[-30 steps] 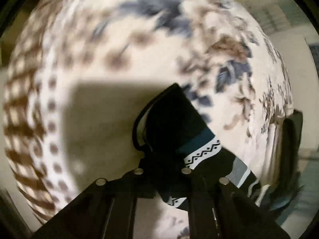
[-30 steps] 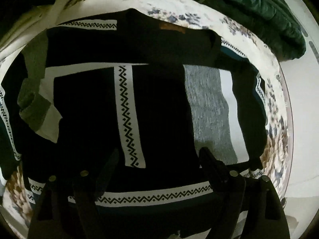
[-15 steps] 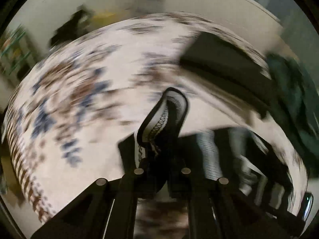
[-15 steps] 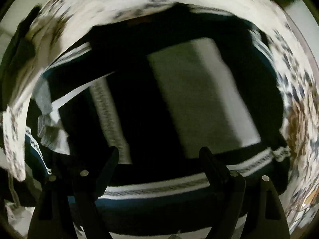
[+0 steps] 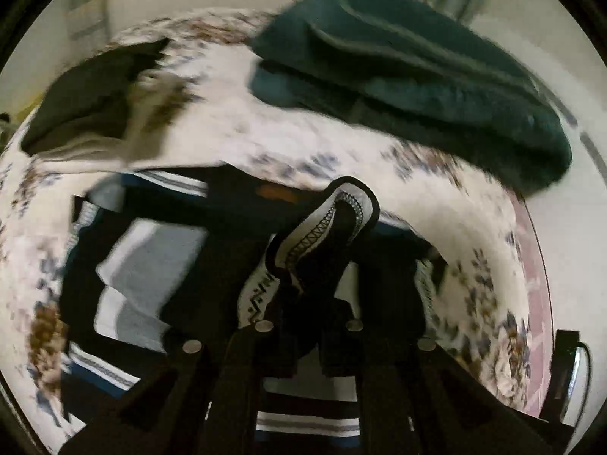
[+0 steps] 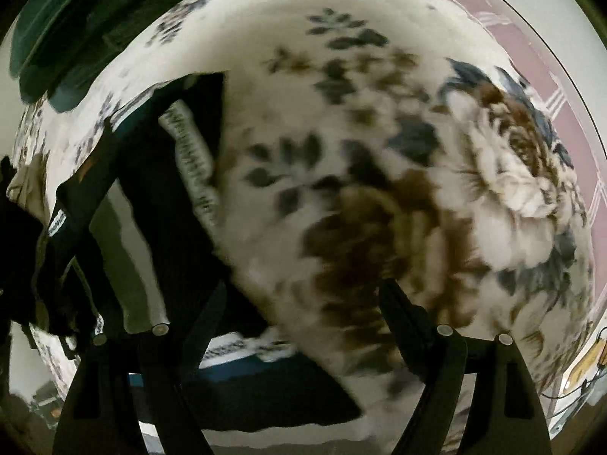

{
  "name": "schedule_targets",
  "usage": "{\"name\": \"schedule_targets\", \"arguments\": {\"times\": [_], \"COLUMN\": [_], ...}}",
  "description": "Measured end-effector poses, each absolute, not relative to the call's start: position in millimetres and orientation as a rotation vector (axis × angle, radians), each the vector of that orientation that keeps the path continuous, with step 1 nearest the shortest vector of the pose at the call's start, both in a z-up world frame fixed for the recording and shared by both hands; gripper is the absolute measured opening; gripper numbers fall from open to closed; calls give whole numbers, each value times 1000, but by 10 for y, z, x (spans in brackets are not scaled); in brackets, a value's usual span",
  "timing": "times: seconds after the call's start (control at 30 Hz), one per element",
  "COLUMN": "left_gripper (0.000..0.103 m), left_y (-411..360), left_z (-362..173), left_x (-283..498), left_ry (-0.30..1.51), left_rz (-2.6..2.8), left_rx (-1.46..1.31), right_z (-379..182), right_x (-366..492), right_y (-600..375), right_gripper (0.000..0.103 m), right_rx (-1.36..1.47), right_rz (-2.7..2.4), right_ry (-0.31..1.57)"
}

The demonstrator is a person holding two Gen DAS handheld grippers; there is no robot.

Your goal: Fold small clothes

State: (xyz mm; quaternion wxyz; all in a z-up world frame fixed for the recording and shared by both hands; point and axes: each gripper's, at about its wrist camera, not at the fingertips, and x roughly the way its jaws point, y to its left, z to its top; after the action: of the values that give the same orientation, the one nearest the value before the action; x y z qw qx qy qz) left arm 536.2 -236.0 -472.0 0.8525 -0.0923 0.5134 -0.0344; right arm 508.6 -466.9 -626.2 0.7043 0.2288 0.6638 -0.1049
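Swinging right over the garment now, the left gripper has carried its pinched fold of black fabric with the white zigzag band from out over bare bedspread a second ago to above the patterned black sweater itself, jaws clenched on that fold. That reads as a fold in progress: one edge brought across the body of the sweater, not yet laid down. The right gripper has swept off the sweater, which filled its view a second ago; now the fingers stand spread wide with nothing between them, hovering over the floral bedspread, and the sweater sits at the left of its view. The work surface is a bed with a cream cover printed in brown and blue flowers, a pink striped border at its edge. A dark green blanket lies heaped at the far side, a dark garment at the far left, pale walls beyond.
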Motion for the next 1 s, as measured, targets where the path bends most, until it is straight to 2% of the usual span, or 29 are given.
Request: {"name": "schedule_targets", "arguments": {"times": [0.13,0.17,0.2,0.23,0.27,0.5,0.73,0.77,0.8,0.83,1.0], "left_gripper": [11,22,34,79,103,103,103,103,103,103,103], "left_y": [-2590,-2527,-2437,-2314,-2270,-1116,-237,-154,-69,-8,195], "left_z": [-4785,-4778,-4740,-4698,-4686,-4518,-4925,-4972,-5021,-5051,-5174], "left_x": [5358,5350,5302,5256,5227,4783,4476,4443,4420,4409,4515], "left_ry": [1125,1118,1101,1091,1088,1013,1121,1133,1141,1147,1165], "left_rz": [-40,-27,-11,14,32,444,684,707,723,731,733], "left_rx": [-154,-157,-163,-163,-160,-69,-95,-103,-115,-127,-189], "right_z": [-6224,-6197,-6164,-6131,-6107,-5980,-6577,-6671,-6699,-6683,-6254], "right_x": [5095,5080,5103,5125,5153,5680,6222,6245,6256,6252,6144], "right_y": [-4986,-5025,-5074,-5073,-5035,-4423,-3559,-3483,-3427,-3379,-3737], "right_gripper": [84,84,84,84,84,84,82,62,20,6,6], "right_rx": [562,577,604,625,640,673,573,573,563,514,471], "right_rz": [-171,-155,-127,-98,-71,191,247,259,271,268,163], "right_ry": [1475,1473,1468,1465,1459,1421,1570,1592,1594,1592,1443]}}
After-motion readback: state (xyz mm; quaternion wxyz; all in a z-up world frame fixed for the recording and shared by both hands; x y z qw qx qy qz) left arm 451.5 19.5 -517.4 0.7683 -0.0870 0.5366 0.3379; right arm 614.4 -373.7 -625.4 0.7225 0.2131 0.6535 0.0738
